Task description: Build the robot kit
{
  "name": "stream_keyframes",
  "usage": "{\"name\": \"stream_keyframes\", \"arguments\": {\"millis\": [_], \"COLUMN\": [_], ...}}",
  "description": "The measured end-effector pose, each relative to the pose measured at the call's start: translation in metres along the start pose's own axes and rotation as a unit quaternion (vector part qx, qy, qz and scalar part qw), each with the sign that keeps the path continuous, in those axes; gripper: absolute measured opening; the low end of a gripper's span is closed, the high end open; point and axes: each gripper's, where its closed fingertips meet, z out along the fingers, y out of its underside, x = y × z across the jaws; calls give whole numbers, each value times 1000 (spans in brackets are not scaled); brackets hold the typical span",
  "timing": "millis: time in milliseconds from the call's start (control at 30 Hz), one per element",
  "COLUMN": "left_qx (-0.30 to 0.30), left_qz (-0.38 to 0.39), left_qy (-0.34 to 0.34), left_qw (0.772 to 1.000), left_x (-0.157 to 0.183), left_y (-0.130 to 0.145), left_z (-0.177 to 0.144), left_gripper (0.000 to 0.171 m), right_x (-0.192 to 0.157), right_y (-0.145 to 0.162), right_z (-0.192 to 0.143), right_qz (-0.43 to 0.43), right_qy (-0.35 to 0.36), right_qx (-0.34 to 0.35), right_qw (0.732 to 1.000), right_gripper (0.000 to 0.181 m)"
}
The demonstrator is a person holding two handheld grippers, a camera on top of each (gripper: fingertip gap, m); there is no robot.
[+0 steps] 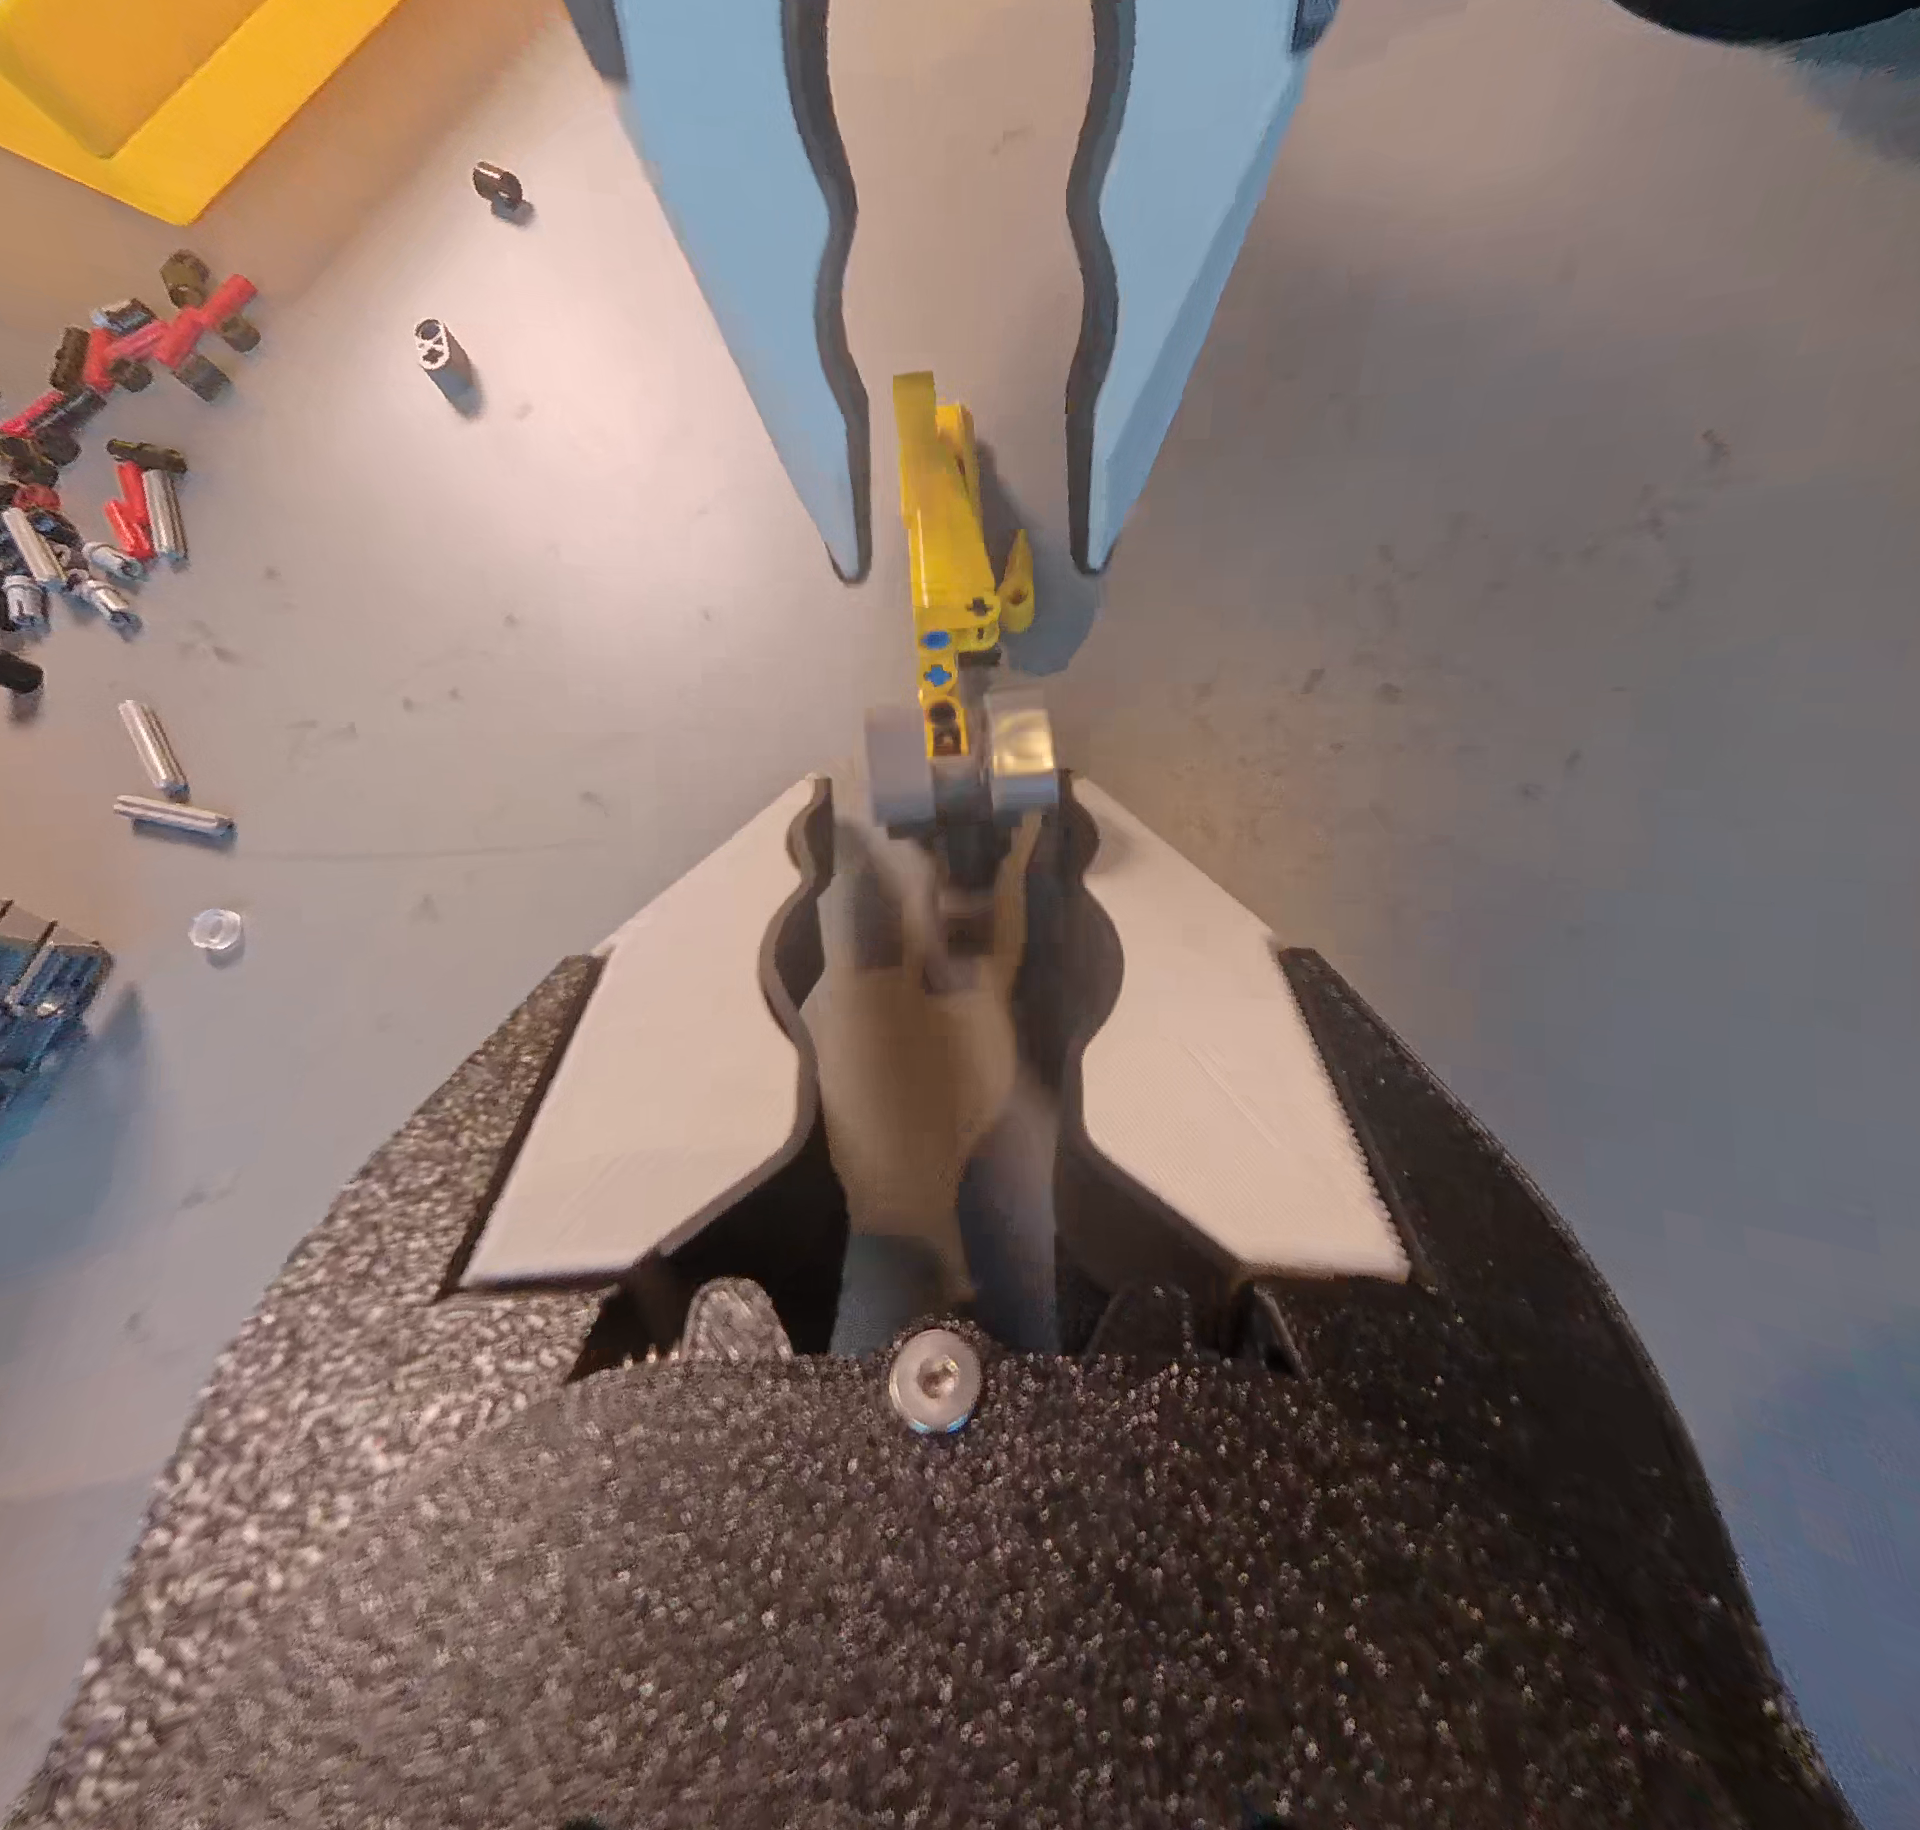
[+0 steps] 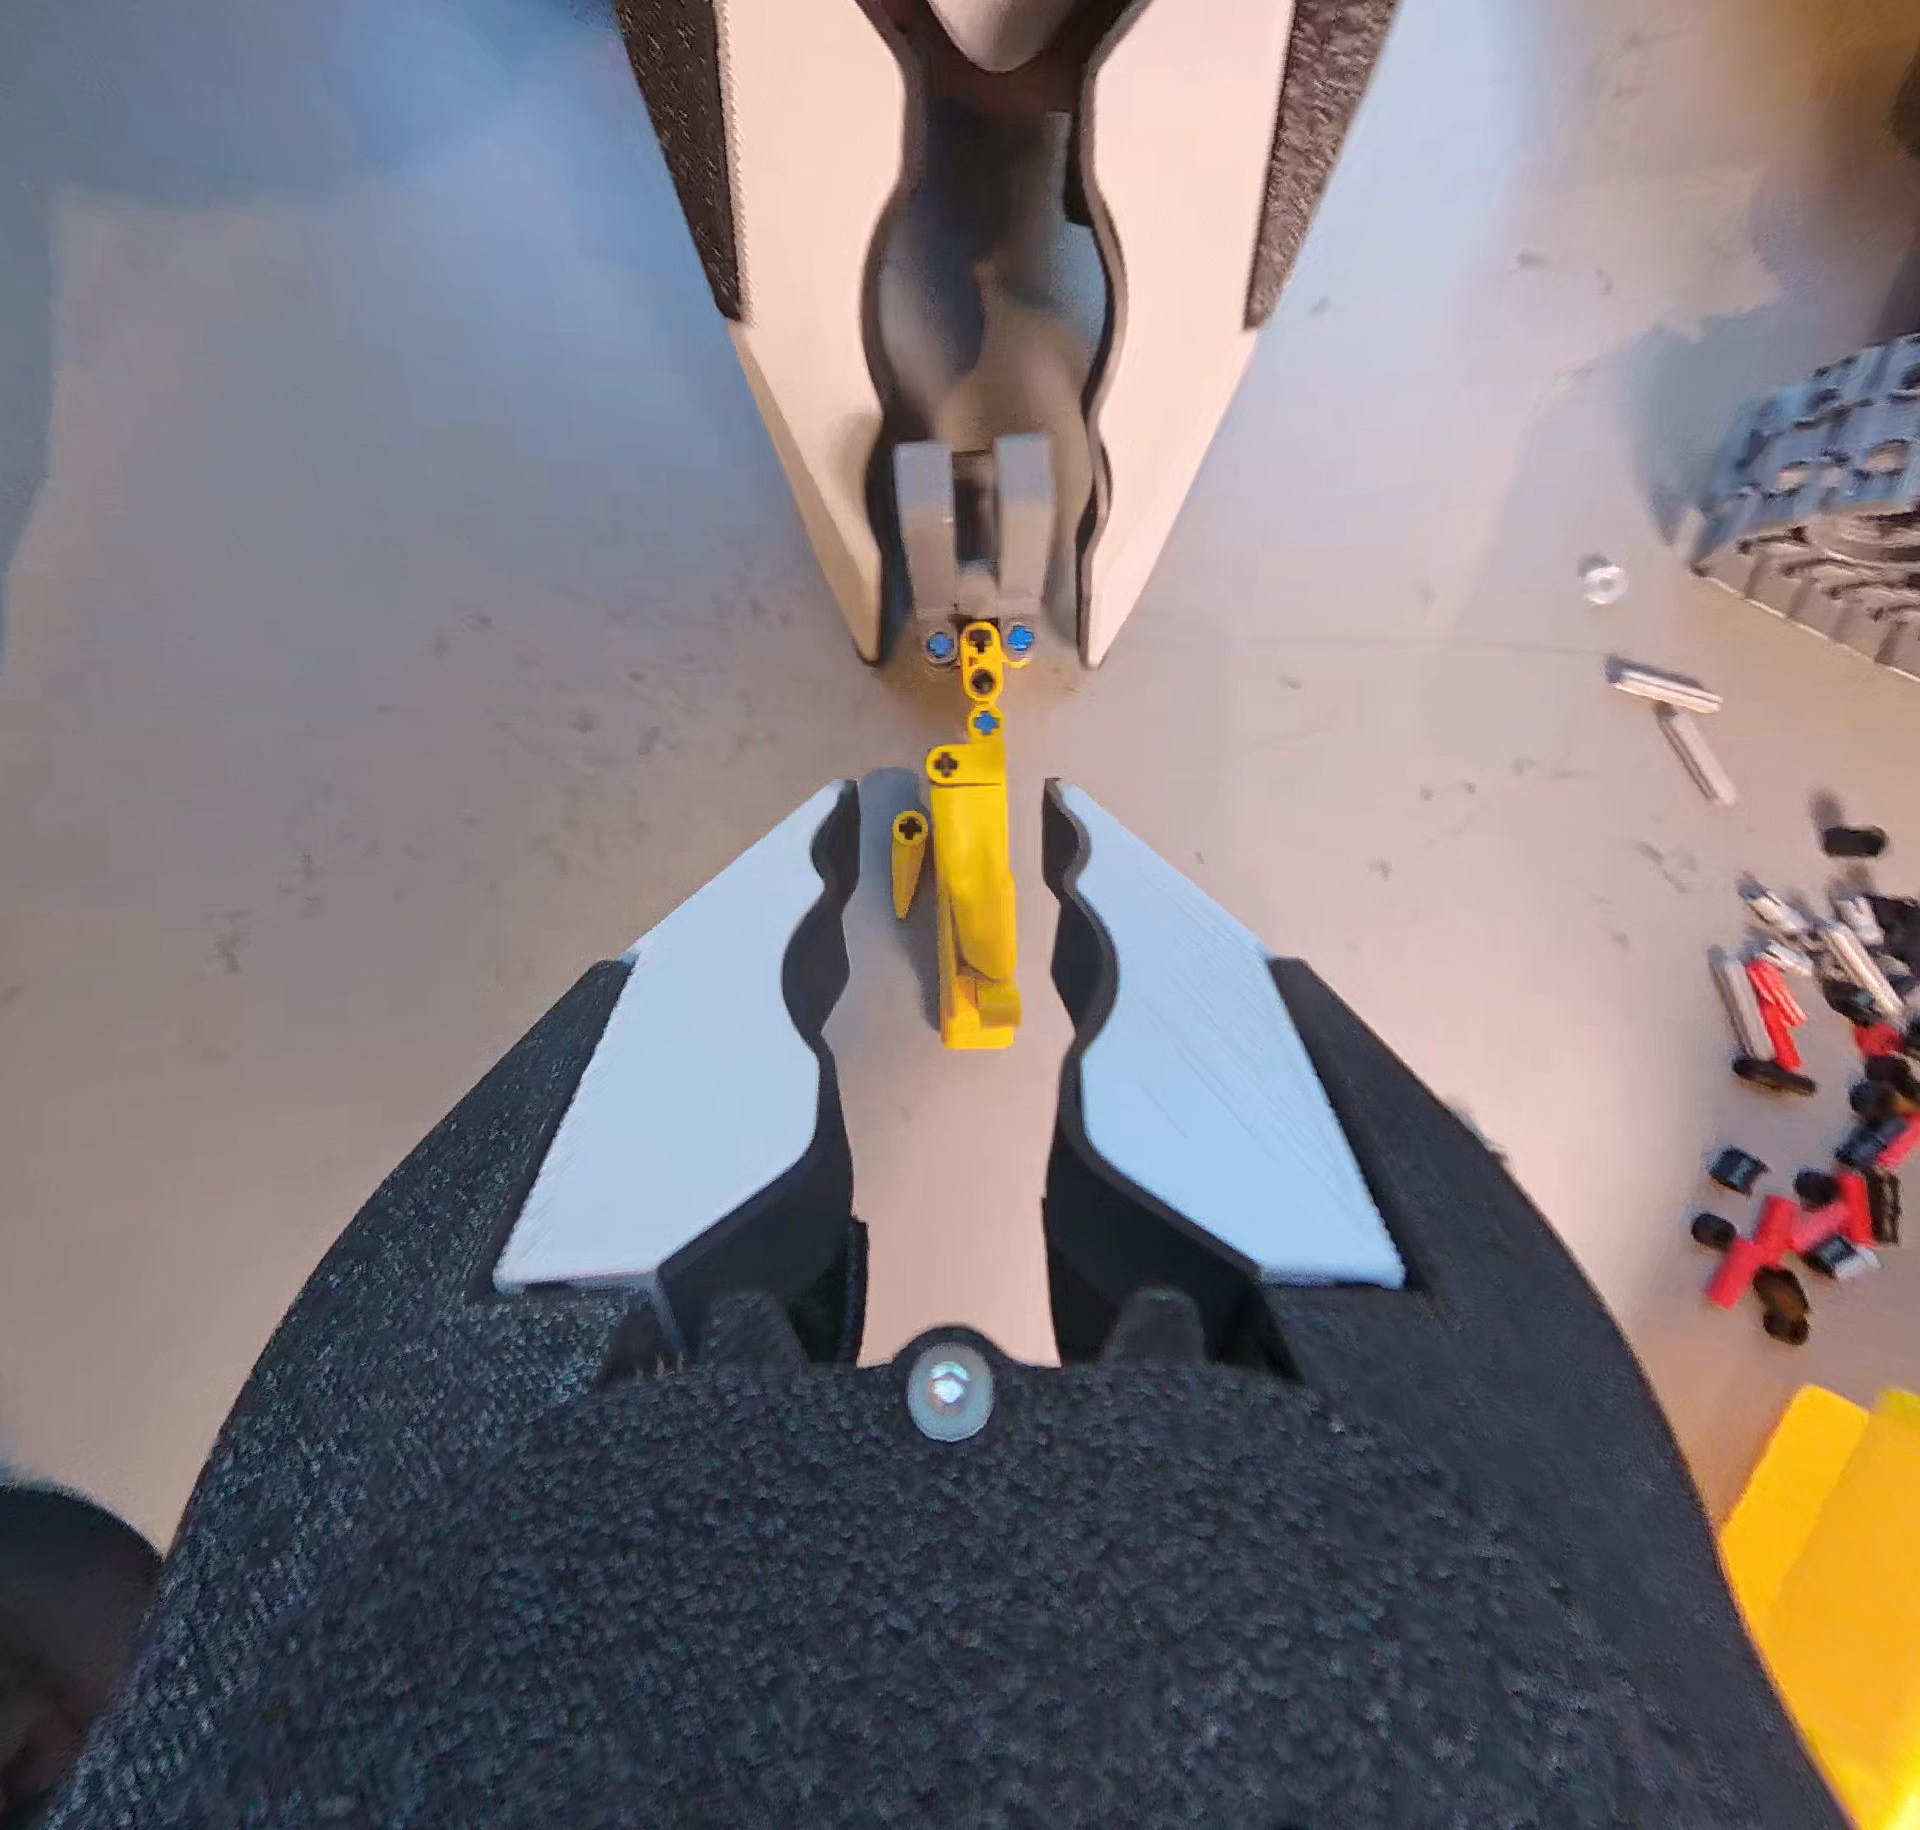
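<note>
A small building-toy assembly lies on the grey table: a yellow beam part [image 2: 975, 907] joined by a short yellow link with blue pins [image 2: 983, 679] to a grey forked part [image 2: 971, 533]. My left gripper [image 1: 954, 793] is shut on the grey forked part [image 1: 961, 757], which sits between its fingertips. My right gripper [image 2: 951, 793] is open; its fingers straddle the yellow beam part with a gap on each side. In the left wrist view the right gripper [image 1: 971, 565] comes in from the top, around the yellow part [image 1: 940, 502]. In the right wrist view the left gripper [image 2: 982, 648] faces it tip to tip.
A yellow bin [image 1: 135, 45] stands at the far left, also seen in the right wrist view [image 2: 1839, 1593]. Loose red, black and grey small parts [image 1: 94, 450] [image 2: 1829, 1105] lie beside it. A grey track assembly [image 2: 1818, 471], grey pins [image 2: 1673, 700] and a clear ring [image 2: 1603, 578] lie nearby. The grippers' ends are close to 4 cm from one another. The grey track assembly [image 2: 1818, 471] is about equally far from each gripper, around 15 cm.
</note>
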Motion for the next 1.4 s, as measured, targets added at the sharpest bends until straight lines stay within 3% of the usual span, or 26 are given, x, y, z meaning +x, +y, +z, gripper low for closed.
{"name": "stream_keyframes", "arguments": {"millis": [67, 267, 467, 900, 1067, 1400], "left_qx": [-3, 13, 12, 2, -1, 48], "left_qz": [-7, -8, -8, -16, -14, -35], "left_qy": [5, -11, -17, -14, -14, -6], "left_qw": [1000, 1000, 1000, 1000, 1000, 998], "left_x": [2, 3, 1, -2, -3, 0], "left_y": [5, 4, 1, 4, 7, -11], "left_z": [-6, -18, -10, -6, -8, -17], "left_gripper": [52, 48, 28, 23, 33, 39], "right_x": [3, -13, -23, -22, -23, -24], "right_y": [0, 18, 25, 16, 9, 12], "right_z": [-11, -23, 2, 9, 4, 17], "right_qz": [7, 35, 67, 91, 64, 61], "right_qy": [27, 74, 94, 61, 69, 42], "right_qx": [23, 62, 63, 65, 73, 50], "right_qw": [999, 995, 991, 992, 993, 996], "right_gripper": [35, 25, 20, 10, 12, 6]}}
